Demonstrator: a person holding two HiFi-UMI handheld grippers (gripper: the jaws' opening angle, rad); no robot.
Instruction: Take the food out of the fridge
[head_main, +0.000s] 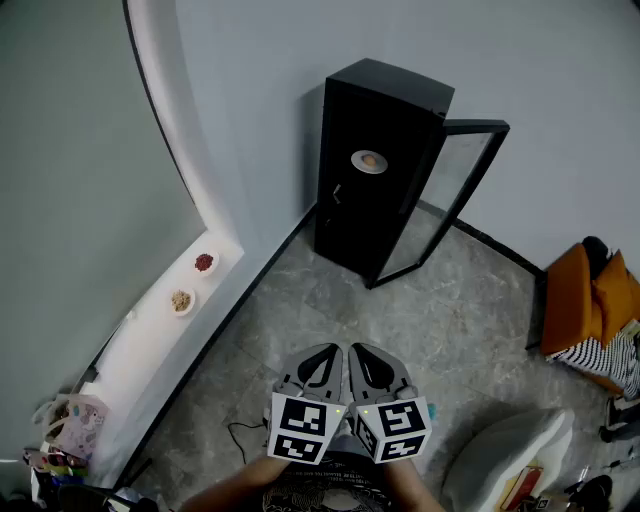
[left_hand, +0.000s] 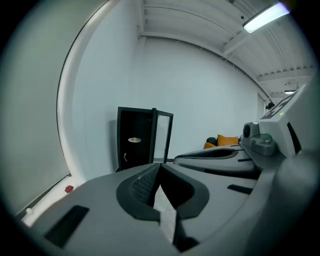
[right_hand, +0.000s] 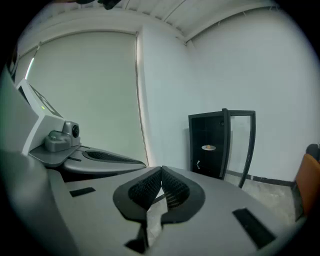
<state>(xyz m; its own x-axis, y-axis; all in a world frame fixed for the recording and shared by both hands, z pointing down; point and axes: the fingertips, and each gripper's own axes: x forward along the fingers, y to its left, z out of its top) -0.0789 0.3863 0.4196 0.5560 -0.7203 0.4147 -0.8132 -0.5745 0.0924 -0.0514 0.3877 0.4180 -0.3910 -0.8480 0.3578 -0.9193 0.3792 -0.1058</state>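
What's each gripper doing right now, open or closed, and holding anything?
Left gripper: closed, holding nothing.
Right gripper: closed, holding nothing.

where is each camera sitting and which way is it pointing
Head view: on the person's head, facing steeply down at the floor and the open fridge ahead; forearms, left gripper and right gripper show at bottom.
Left gripper view: rides the left gripper, looks along its shut jaws toward the fridge; right gripper shows at right.
Right gripper view: rides the right gripper, looks along its shut jaws toward the fridge; left gripper shows at left.
Shared: all three see the fridge and the plate inside.
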